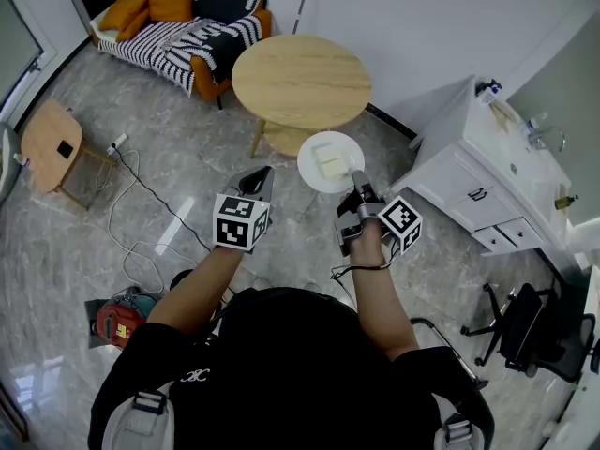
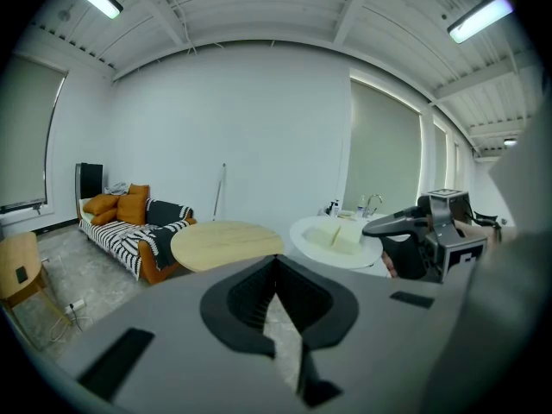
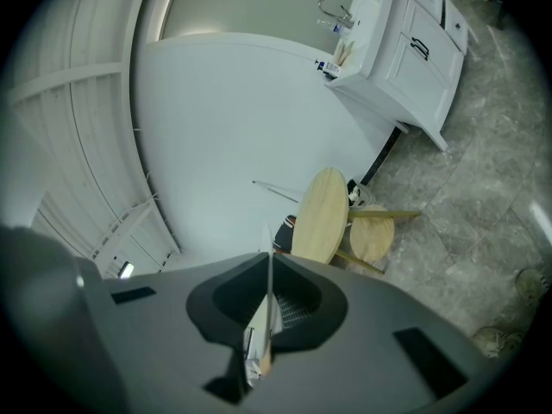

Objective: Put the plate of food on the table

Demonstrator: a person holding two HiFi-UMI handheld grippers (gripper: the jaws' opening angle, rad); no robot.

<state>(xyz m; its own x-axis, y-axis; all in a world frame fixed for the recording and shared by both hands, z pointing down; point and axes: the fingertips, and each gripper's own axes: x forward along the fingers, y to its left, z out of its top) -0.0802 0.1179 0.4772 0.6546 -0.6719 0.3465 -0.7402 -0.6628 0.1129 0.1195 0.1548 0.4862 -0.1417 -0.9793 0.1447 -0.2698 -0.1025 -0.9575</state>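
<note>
Clamping the near rim of the plate (image 1: 313,177), the right gripper (image 1: 357,179) has its fingers shut on it; plate with pale food (image 1: 330,161) held above the floor, short of the round table (image 1: 300,81) ahead. Left gripper (image 1: 261,178) fingers together, empty, just left of the plate.

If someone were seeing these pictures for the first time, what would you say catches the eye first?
The white plate of food stands out first. It is held in the air by its rim in the right gripper, close to the near edge of the round wooden table. Next comes the left gripper beside it, jaws together on nothing, then the sofa with orange cushions against the far wall.
</note>
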